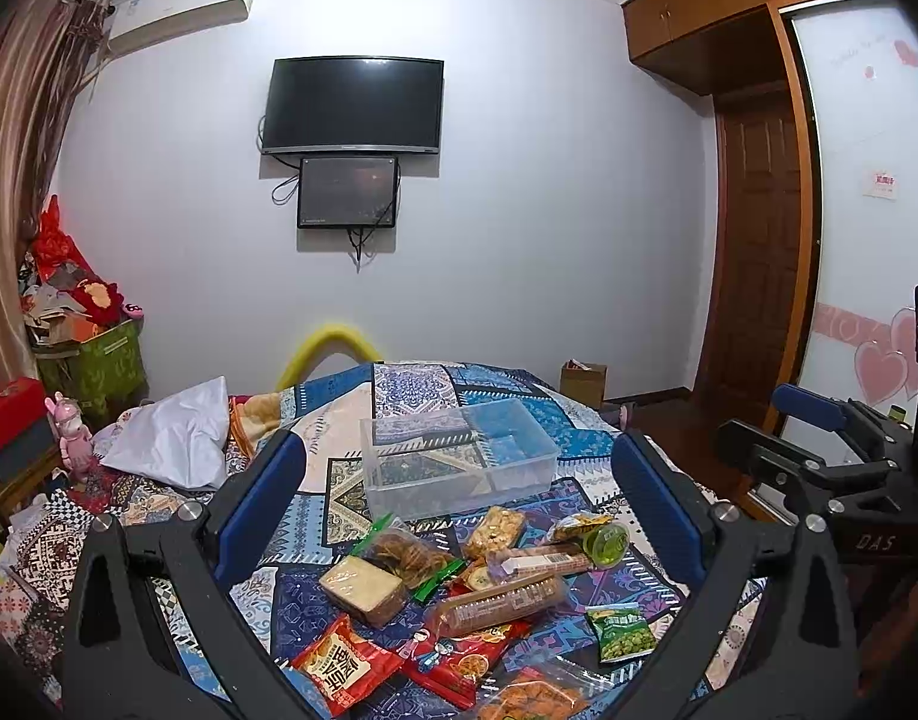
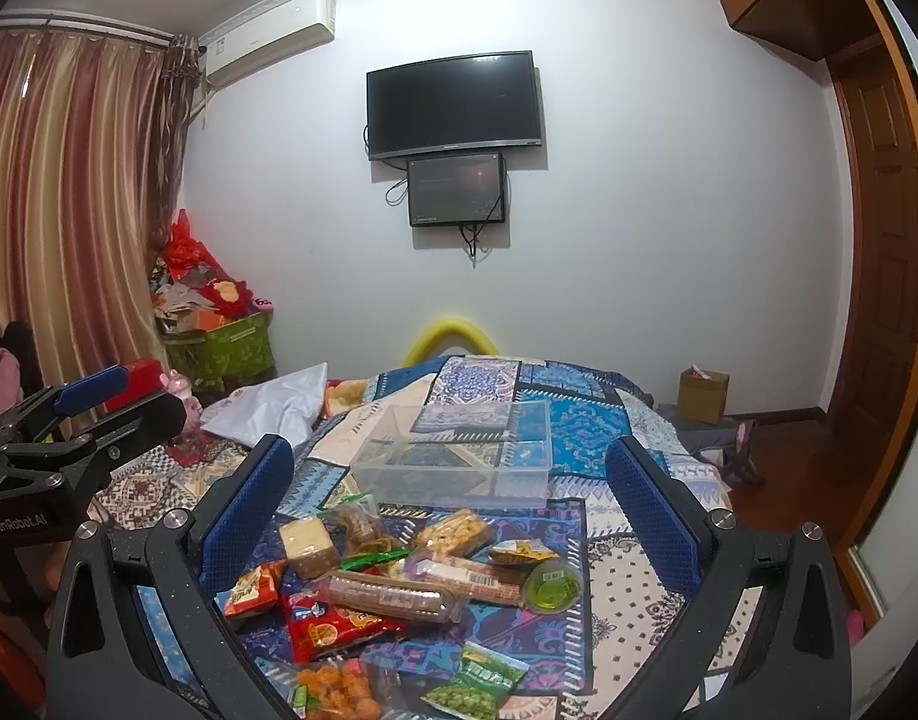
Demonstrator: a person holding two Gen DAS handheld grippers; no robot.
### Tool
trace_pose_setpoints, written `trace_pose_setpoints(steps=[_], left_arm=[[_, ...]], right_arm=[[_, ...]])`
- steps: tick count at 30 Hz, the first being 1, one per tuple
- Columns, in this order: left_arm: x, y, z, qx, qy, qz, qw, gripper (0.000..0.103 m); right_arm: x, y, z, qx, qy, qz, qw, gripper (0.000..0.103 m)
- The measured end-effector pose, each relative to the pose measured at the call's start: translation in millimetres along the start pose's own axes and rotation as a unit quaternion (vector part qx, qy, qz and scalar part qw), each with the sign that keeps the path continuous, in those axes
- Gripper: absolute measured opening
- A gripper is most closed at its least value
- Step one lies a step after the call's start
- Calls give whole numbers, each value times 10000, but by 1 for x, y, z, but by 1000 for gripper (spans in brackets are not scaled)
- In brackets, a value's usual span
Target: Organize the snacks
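Note:
Several wrapped snacks lie in a pile (image 1: pixel 459 594) on a patterned blue bedspread (image 1: pixel 519 384), also in the right wrist view (image 2: pixel 399 588). Behind them stands an empty clear plastic box (image 1: pixel 459 456) (image 2: pixel 459 456). Among the snacks are a red packet (image 1: pixel 339 666), a tan cake block (image 1: pixel 363 588), a long biscuit sleeve (image 1: pixel 501 600), a green pea bag (image 1: pixel 624 633) (image 2: pixel 477 684) and a green jelly cup (image 1: pixel 606 540) (image 2: pixel 552 585). My left gripper (image 1: pixel 459 516) is open above the pile, empty. My right gripper (image 2: pixel 453 522) is open above the pile, empty.
A white pillow (image 1: pixel 177 438) lies at the bed's left. Boxes and a green bag (image 1: pixel 93 360) pile by the curtain. A cardboard box (image 2: pixel 702 396) sits on the floor by the wall. A wooden door (image 1: pixel 759 252) is to the right.

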State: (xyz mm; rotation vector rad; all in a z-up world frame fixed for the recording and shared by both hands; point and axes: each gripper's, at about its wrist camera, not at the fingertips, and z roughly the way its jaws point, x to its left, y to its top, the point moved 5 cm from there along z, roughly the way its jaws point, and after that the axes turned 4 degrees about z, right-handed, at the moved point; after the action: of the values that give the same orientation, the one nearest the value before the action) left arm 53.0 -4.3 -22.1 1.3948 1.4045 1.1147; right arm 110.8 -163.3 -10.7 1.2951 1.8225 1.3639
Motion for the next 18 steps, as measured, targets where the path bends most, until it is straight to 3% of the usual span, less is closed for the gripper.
trace_pose_setpoints(steps=[18], left_arm=[[1, -3, 2, 52, 27, -30, 10000, 103]], right_arm=[[1, -2, 2, -4, 42, 26, 10000, 103]])
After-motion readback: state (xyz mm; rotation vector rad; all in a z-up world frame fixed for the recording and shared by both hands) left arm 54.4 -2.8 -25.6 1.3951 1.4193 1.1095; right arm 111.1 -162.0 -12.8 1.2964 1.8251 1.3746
